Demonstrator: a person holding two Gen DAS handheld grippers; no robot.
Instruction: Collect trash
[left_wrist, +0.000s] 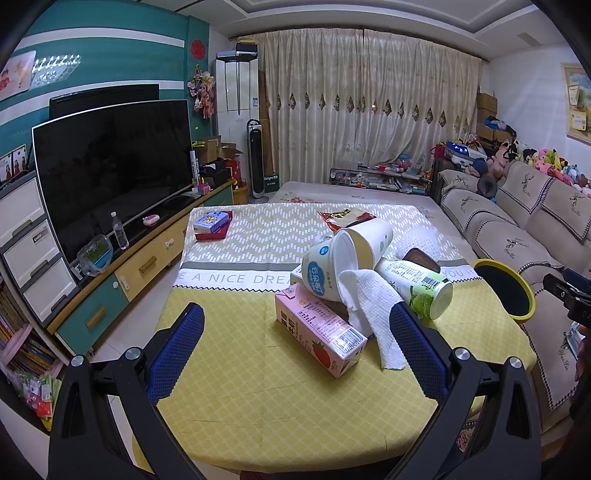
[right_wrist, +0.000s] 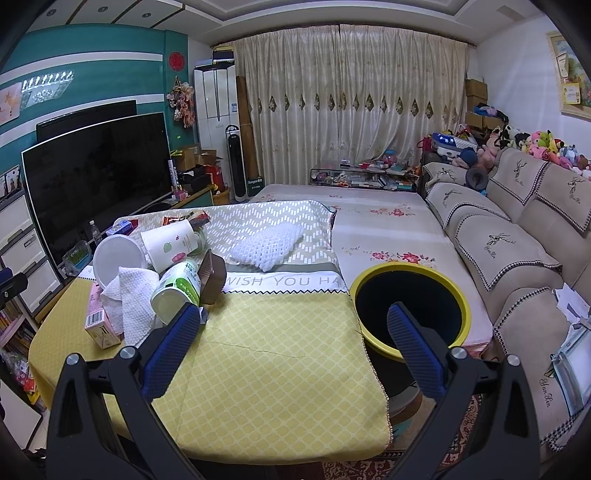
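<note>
While our left gripper (left_wrist: 295, 332) hangs above the yellow tablecloth (left_wrist: 258, 387), its blue-padded fingers (left_wrist: 177, 350) stand spread wide and hold nothing. Between and just past them, in the left wrist view, we see the trash heaped together: a pink strawberry carton (left_wrist: 321, 332) lying on its side, a crumpled white paper towel (left_wrist: 373, 317) draped over its far end, and a large white tub (left_wrist: 328, 269) tipped over behind it with a white cup (left_wrist: 369, 236) nested against it. A green-labelled bottle (left_wrist: 421, 286) lies on its side to the right, touching the towel. A red snack bag (left_wrist: 343, 216) lies flat further back, and a small blue box (left_wrist: 211, 221) sits well apart at the far left corner. The yellow-rimmed bin (left_wrist: 506, 288) stands beside the table's right edge.

From the right wrist view, our right gripper (right_wrist: 291, 328) is likewise spread and empty, one finger over the cloth near the bottle (right_wrist: 177, 291), the other in front of the bin's (right_wrist: 454, 291) dark opening. The carton (right_wrist: 98, 325), towel (right_wrist: 129, 299) and tub (right_wrist: 118, 258) cluster at the table's left. A brown container (right_wrist: 214, 275) leans against the bottle, and a white foam net (right_wrist: 267, 242) lies apart, further back on the cloth.
</note>
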